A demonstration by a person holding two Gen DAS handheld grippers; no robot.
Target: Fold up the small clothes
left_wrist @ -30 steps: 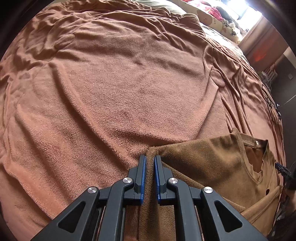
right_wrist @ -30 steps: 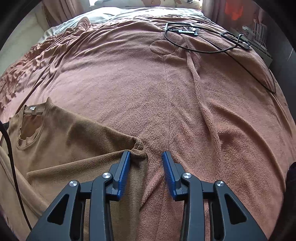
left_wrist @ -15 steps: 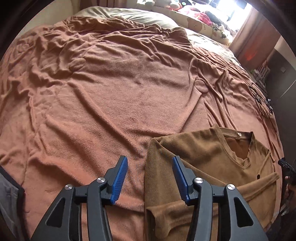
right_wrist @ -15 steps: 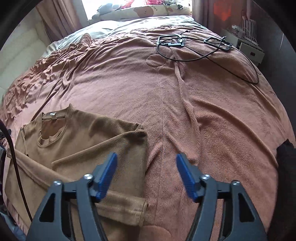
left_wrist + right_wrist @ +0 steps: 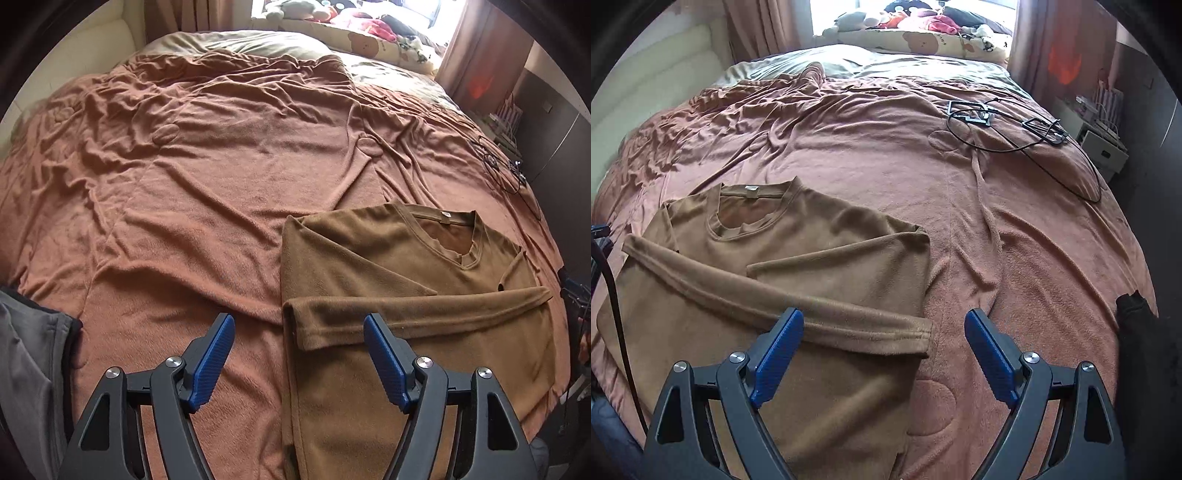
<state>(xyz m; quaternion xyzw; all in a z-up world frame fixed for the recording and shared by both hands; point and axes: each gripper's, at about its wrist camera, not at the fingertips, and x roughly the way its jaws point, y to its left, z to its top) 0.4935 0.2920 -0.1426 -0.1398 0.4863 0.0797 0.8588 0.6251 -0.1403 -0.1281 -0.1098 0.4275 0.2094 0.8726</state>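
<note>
The brown shirt (image 5: 424, 295) lay flat on the bed's rust-coloured blanket (image 5: 207, 192), lower right in the left wrist view and lower left in the right, both sleeves folded across its chest. The left tongs (image 5: 299, 358) and right tongs (image 5: 884, 350) hovered above it, jaws apart and opening wider, gripping nothing. Black cables (image 5: 1015, 125) lay upper right.

open room: rust blanket (image 5: 207, 192) lay bare left of the shirt (image 5: 820, 258).
obstruction: black cables (image 5: 1015, 129) at far right.
</note>
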